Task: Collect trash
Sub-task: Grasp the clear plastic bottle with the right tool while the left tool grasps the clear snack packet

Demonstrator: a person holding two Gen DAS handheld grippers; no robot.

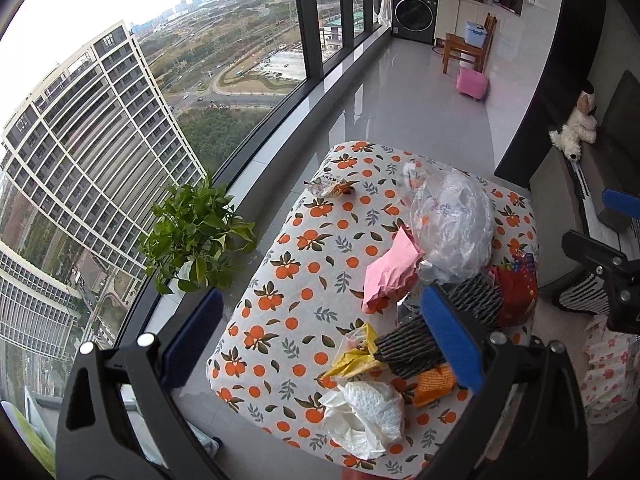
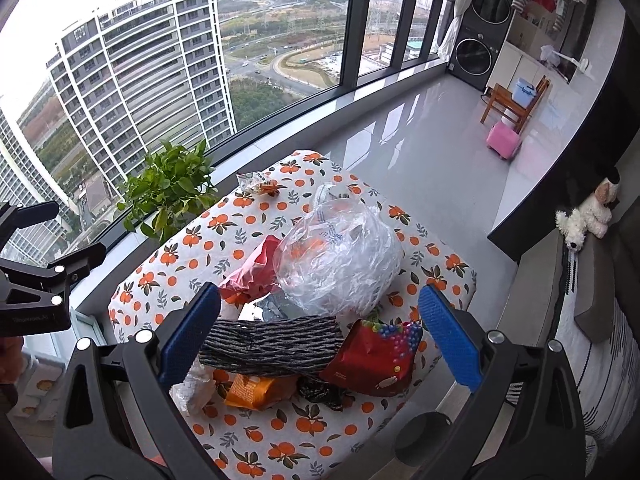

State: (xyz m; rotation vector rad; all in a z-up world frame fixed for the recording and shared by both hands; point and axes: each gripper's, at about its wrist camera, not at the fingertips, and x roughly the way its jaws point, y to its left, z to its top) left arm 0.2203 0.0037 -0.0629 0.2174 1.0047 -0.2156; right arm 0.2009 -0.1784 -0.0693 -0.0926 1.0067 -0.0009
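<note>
Trash lies heaped on a table under an orange-print cloth point(image 1: 288, 280) point(image 2: 280, 436). A crumpled clear plastic bag point(image 1: 452, 224) point(image 2: 340, 256) tops the pile, beside pink paper point(image 1: 392, 272) point(image 2: 252, 276). A dark woven basket point(image 1: 432, 328) point(image 2: 272, 344) lies on its side among a red snack packet point(image 2: 372, 356), an orange wrapper point(image 2: 252, 392), a yellow wrapper point(image 1: 352, 356) and white tissue point(image 1: 364, 412). A lone wrapper point(image 1: 332, 188) point(image 2: 260, 184) sits at the far end. My left gripper point(image 1: 324, 336) is open above the cloth. My right gripper point(image 2: 320, 332) is open over the basket.
A potted green plant point(image 1: 196, 236) point(image 2: 168, 188) stands on the window sill left of the table. Down the tiled balcony are a pink stool point(image 1: 472, 84), a wooden chair point(image 1: 468, 48) and stacked washing machines point(image 1: 416, 0). A plush dog point(image 1: 576, 128) lies on a sofa at right.
</note>
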